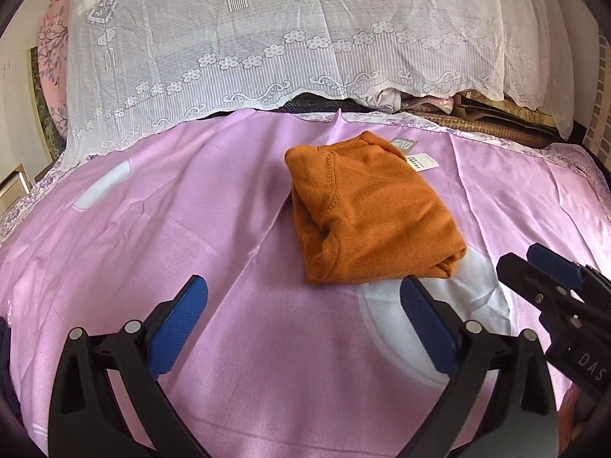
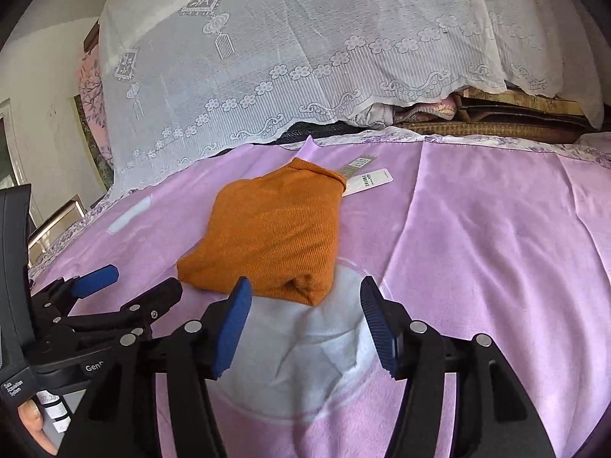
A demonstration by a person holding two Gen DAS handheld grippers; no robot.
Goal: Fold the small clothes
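- Two grippers, both spread wide, nothing between the blue pads: left gripper (image 1: 305,328) hovering low over the purple bedsheet (image 1: 152,229), right gripper (image 2: 305,328) likewise, just short of the garment.
- Orange knit sweater (image 1: 366,206) already folded into a compact bundle, lying mid-bed on the sheet, near edge partly over a white printed patch (image 2: 305,351).
- Paper hang tags (image 2: 366,177) sticking out from under the far edge by the collar, resting on the sheet.
- White lace curtain (image 1: 267,38) draped over the stack behind the bed; well apart from the sweater.
- Right gripper visible at the right edge of the left wrist view, left gripper at the left edge of the right wrist view: tools close side by side.
- Judgement: fold looks done or nearly done; remaining work likely a final tidy or moving the bundle.
- Risks from here:
  - Pinching only the top layer at the near rolled edge would peel the fold open on lift.
  - Knit is soft and thick; one-sided grab would let the bundle sag and unroll.
  - Slick sheet could get caught with the sweater if pads go in too low, dragging sheet and shifting the bundle.
  - Tags loose at far edge: could snag or flip out on any slide.
  - Grippers close together: collision possible if both reach for the same corner.
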